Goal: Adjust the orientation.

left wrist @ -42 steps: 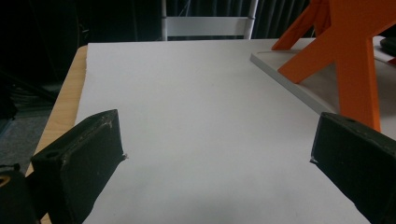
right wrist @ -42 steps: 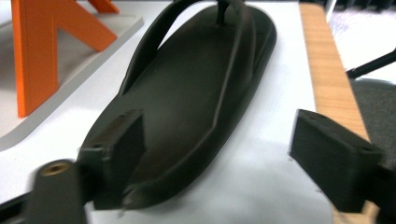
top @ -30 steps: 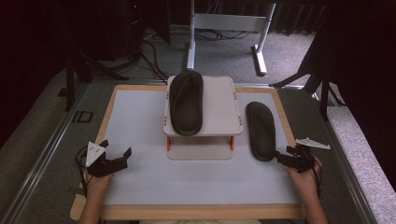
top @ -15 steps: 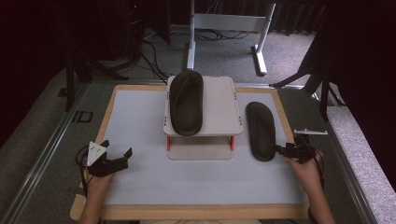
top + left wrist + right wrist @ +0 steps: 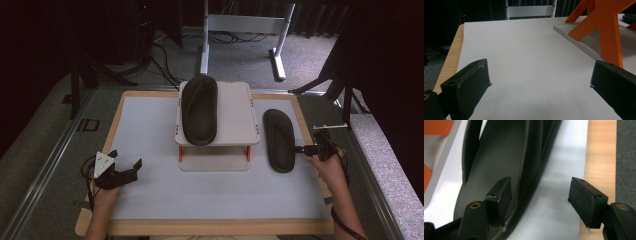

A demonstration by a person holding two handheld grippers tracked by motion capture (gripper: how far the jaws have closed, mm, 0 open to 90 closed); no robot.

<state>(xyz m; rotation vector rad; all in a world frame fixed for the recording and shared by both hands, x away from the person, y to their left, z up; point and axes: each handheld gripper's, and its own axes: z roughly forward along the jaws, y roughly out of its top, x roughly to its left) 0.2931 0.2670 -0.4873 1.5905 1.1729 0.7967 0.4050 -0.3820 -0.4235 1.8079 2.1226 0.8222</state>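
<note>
A black sandal (image 5: 199,107) lies on top of a white stand (image 5: 235,110) with orange legs at the table's middle. A second black sandal (image 5: 278,140) lies flat on the white mat just right of the stand. My right gripper (image 5: 300,148) reaches in from the right at this sandal's side. In the right gripper view the sandal (image 5: 499,152) has its right rim between the jaws of the right gripper (image 5: 540,187). One jaw is over the footbed, the other stands clear over the mat. These jaws have just been closing and are open. My left gripper (image 5: 126,158) rests open at front left, with bare mat between the jaws of the left gripper (image 5: 540,70).
The mat (image 5: 150,130) sits on a wooden-edged table (image 5: 114,127). An orange leg (image 5: 607,32) and the stand's base plate (image 5: 584,42) lie ahead to the right in the left gripper view. Beyond the table are grey carpet, cables and a white frame (image 5: 240,22).
My right gripper has moved away from the person, up along the right side of the sandal on the mat. The left gripper and both sandals have stayed put.
</note>
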